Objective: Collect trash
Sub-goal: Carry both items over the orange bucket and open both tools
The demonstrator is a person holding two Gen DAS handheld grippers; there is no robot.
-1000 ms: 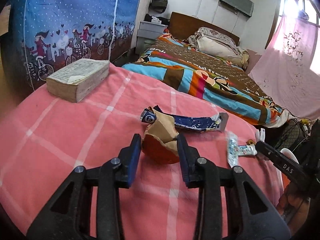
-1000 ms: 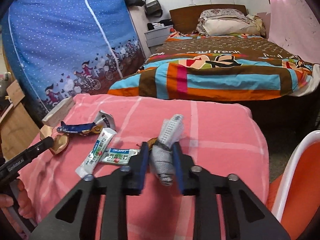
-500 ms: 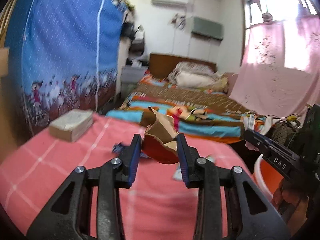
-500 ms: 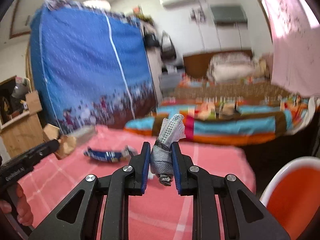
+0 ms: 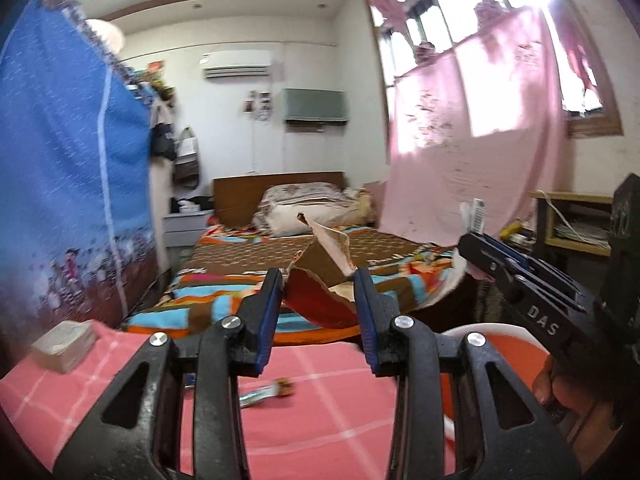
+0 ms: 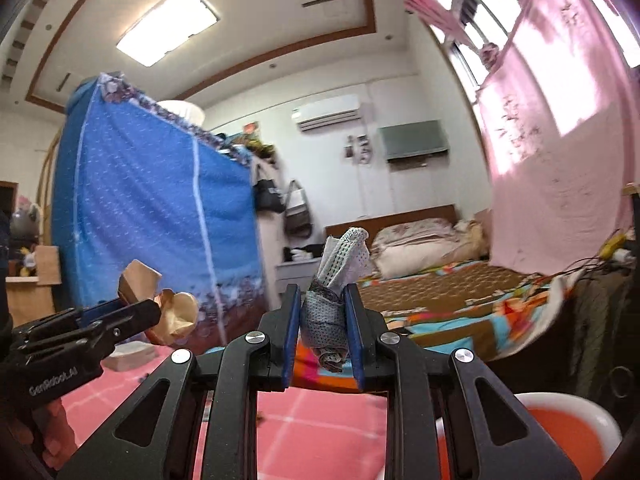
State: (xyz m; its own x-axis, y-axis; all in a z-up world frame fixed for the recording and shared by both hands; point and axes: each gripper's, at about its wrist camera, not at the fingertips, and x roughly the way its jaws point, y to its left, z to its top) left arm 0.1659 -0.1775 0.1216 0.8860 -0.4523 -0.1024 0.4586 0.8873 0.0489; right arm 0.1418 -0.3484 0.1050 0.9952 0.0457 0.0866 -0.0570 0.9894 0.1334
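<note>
My left gripper (image 5: 318, 300) is shut on a torn brown and red paper scrap (image 5: 320, 280) and holds it high above the pink checked table (image 5: 312, 420). My right gripper (image 6: 323, 322) is shut on a crumpled grey dotted wrapper (image 6: 332, 300), also lifted. The left gripper with its paper scrap (image 6: 168, 308) shows at the left of the right wrist view. The right gripper's side (image 5: 520, 280) shows at the right of the left wrist view. A small wrapper (image 5: 266, 390) still lies on the table.
An orange bin with a white rim (image 6: 560, 428) stands at the table's right; it also shows in the left wrist view (image 5: 500, 344). A thick book (image 5: 64, 346) lies at the table's left. A bed (image 5: 320, 256) is behind, a blue wardrobe (image 5: 60, 200) to the left.
Both grippers have risen and tilted up from the table, each carrying its piece of trash. The views now look across the room instead of down at the table.
</note>
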